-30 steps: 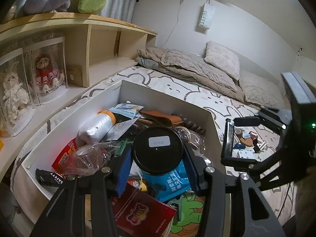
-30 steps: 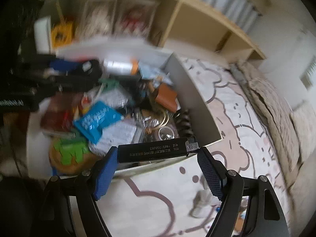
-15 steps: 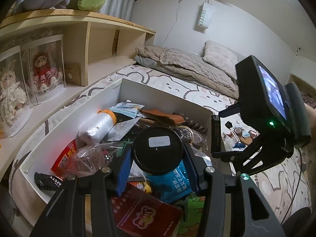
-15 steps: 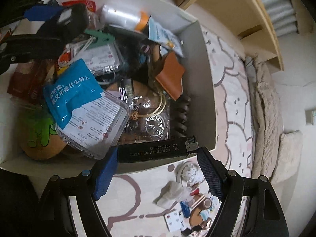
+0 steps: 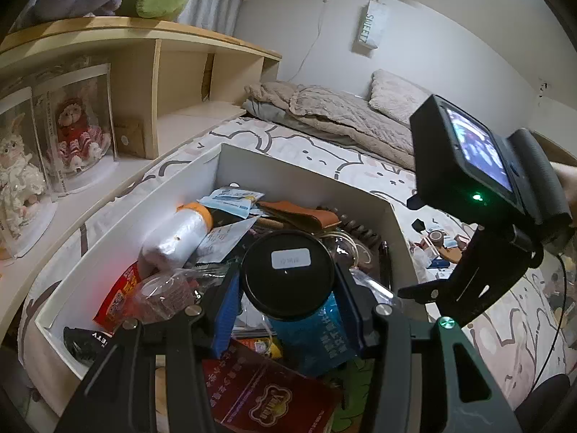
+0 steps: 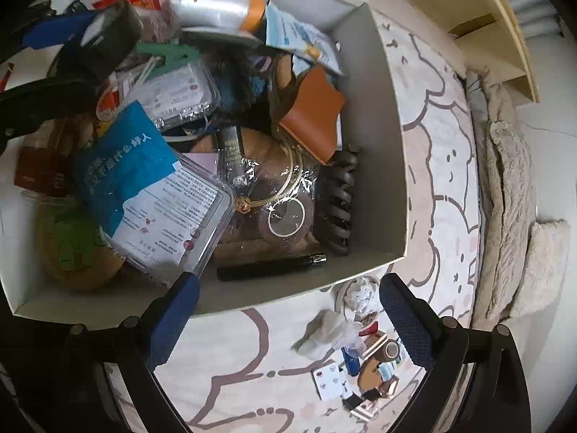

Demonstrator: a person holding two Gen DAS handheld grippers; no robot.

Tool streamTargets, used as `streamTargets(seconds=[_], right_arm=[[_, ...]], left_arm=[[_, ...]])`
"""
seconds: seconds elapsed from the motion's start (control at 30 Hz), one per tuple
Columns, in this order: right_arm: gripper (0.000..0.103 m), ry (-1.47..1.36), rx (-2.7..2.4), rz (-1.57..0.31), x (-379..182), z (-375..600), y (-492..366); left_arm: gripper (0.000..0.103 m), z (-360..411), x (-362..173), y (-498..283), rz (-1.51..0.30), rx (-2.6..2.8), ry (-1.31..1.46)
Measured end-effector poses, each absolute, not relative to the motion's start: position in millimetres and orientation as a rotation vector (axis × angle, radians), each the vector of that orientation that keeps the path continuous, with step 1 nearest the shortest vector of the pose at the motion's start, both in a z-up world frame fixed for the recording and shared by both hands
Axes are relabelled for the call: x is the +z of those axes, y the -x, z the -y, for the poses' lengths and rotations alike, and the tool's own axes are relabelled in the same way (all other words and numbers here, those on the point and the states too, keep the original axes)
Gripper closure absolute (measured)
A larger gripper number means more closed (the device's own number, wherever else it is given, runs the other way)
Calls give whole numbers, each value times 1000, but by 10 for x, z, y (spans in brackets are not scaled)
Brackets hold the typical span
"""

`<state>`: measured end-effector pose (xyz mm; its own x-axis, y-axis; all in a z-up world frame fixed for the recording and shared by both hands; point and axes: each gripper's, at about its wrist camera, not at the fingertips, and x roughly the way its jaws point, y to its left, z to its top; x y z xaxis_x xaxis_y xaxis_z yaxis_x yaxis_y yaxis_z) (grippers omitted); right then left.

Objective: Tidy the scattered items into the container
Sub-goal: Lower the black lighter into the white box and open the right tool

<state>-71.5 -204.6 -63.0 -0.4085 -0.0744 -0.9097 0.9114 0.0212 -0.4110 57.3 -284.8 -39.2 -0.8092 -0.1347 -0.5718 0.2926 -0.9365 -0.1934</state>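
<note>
Right hand-held gripper (image 6: 288, 319): fingers wide apart, empty, above the white box (image 6: 375, 119) rim. Black lighter (image 6: 270, 269) just beyond at 12 o'clock, lying inside along the near wall.

Left hand-held gripper (image 5: 286, 312): clamped on a black-lidded jar (image 5: 287, 275) over the heaped box. Risk on release: rolling off the pile, tipping loose packets out.

Small leftovers (image 6: 364, 368) on the bed at 5 o'clock, easily missed.

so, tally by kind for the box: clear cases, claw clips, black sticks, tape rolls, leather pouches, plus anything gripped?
clear plastic cases: 2
claw clip: 1
black stick: 1
tape roll: 1
leather pouch: 1
black-lidded jar, held in the left gripper: 1
Total: 7
</note>
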Motion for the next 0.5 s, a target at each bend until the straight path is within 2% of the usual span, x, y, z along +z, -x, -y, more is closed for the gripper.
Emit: streamTargets(seconds=[0.5], right_arm=[[3,-768,-1729,-1209,-276,1478,574]], left_arm=[[53,2886,-347,-344,-492,-2779,-906]])
